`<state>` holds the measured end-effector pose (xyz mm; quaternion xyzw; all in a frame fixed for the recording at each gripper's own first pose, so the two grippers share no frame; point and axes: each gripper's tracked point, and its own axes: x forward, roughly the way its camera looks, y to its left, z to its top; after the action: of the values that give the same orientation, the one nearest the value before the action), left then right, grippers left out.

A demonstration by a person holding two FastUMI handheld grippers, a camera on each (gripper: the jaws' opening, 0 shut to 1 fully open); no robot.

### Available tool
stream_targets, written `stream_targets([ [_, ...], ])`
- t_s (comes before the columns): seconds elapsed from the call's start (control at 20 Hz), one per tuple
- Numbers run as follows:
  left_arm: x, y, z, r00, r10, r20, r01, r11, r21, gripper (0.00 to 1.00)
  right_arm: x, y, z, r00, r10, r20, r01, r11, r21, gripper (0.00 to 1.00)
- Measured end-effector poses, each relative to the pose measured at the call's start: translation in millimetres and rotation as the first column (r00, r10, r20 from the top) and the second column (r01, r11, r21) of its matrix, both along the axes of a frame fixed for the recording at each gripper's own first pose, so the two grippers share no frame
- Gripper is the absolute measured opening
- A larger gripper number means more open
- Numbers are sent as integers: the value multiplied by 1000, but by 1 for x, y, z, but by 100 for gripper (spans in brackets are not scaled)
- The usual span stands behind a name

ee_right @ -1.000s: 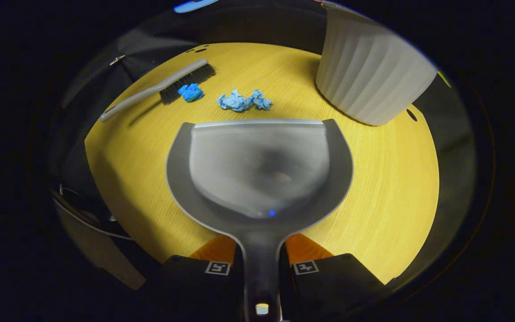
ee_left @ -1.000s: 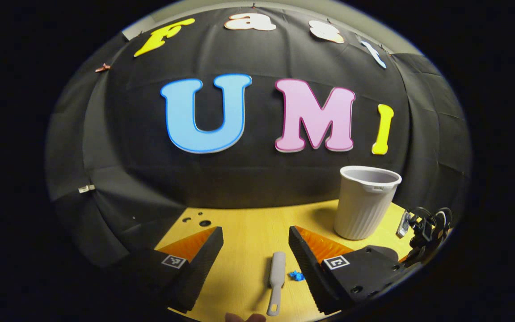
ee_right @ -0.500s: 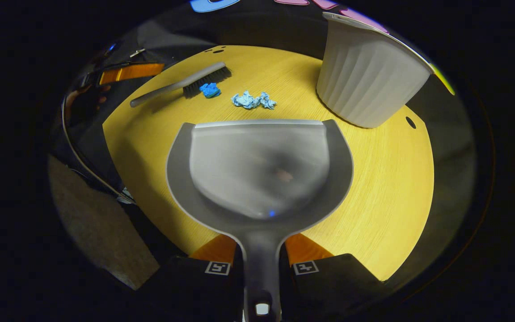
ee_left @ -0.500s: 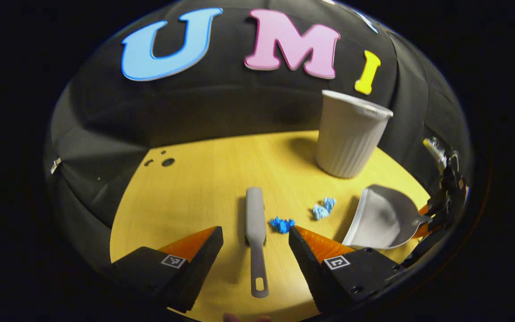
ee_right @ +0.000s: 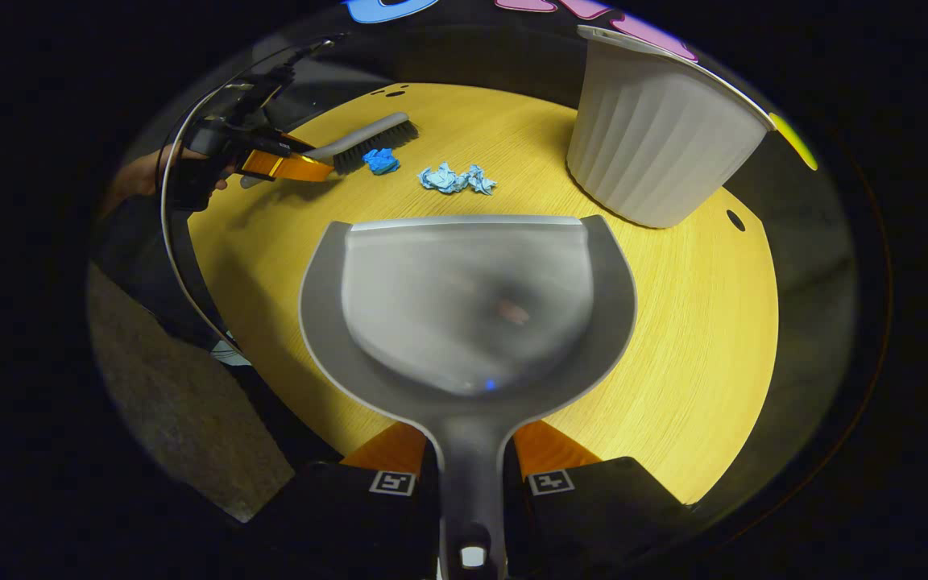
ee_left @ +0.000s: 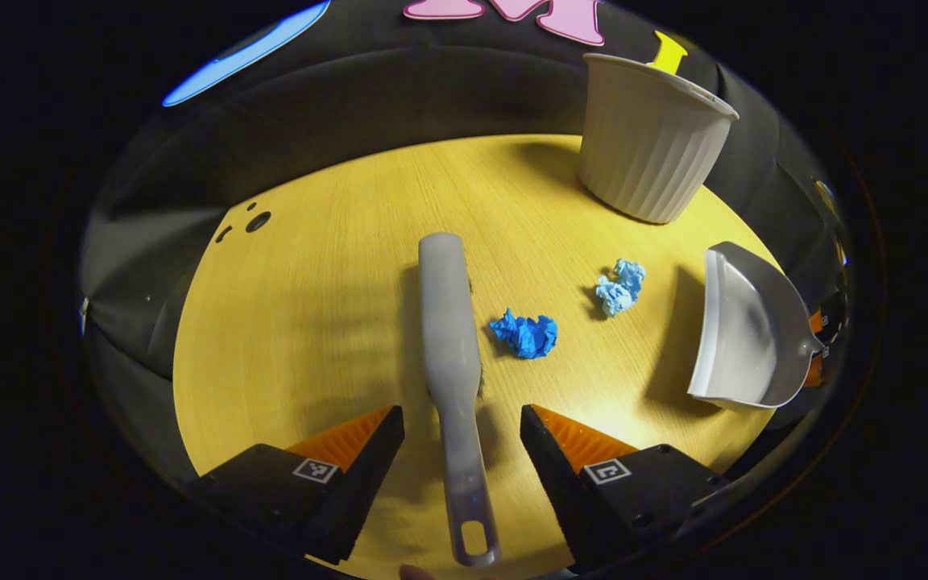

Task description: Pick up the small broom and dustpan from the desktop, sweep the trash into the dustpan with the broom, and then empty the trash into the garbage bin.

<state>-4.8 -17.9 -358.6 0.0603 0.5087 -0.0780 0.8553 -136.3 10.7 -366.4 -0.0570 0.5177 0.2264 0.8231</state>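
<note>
- Desk (ee_left: 335, 306): yellow wood top. Garbage bin (ee_left: 651, 137) stands upright at the far side. Main risk, by my reading: the later tip-out. The bin looks light and free-standing, so a knock from the dustpan rim could shove or topple it.
- Dustpan (ee_right: 468, 302): handle clamped between the fingers of the right gripper (ee_right: 470, 475), pan pointing toward the trash with its front lip just short of the pale blue wad (ee_right: 456, 179). In the left gripper view the dustpan (ee_left: 746, 326) sits tilted. If the lip rides above the wood, paper could slide under it rather than in.
- Broom (ee_left: 452, 354): lies flat on the desk, handle toward the camera. Left gripper (ee_left: 462, 431) hovers with fingers spread, one on each side of the handle, not touching it as far as I can tell. Risk: the handle is slim and looks smooth; closing off-centre or too high could roll or skid it, and the bristle end may nudge the dark blue wad (ee_left: 524, 334) just beside it.
- Pose: left gripper (ee_right: 271, 161) comes in low, held by a hand (ee_right: 146, 173) at the desk's edge. The right gripper is held back from the trash.
- Trash: two crumpled wads, near each other between broom and dustpan. They look light and could scatter under a fast stroke.
</note>
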Motion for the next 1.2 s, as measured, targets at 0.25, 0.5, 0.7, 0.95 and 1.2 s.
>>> stream_targets([
  [0.25, -2, 0, -16, 997, -7, -75, 8, 1000, 19, 90, -4, -1, 0, 1000, -7, -27, 7, 1000, 11, 36],
  [0.5, 3, 1, -22, 997, 3, -74, 0, 999, 37, 45, -6, 3, -5, 997, 24, -68, -25, 1000, -5, 36],
  [0.7, 8, 3, -19, 996, -38, -77, 43, 997, 58, 27, -5, 6, -6, 996, 27, -83, -27, 1000, -8, 36],
  [0.95, 10, -1, -19, 993, -83, -86, 88, 994, 58, 29, -3, 8, -8, 994, 55, -97, -58, 998, -31, 36],
  [1.2, 13, -30, -18, 983, -156, -93, 159, 987, 27, 29, 2, 9, -15, 991, 75, -110, -80, 996, -41, 36],
])
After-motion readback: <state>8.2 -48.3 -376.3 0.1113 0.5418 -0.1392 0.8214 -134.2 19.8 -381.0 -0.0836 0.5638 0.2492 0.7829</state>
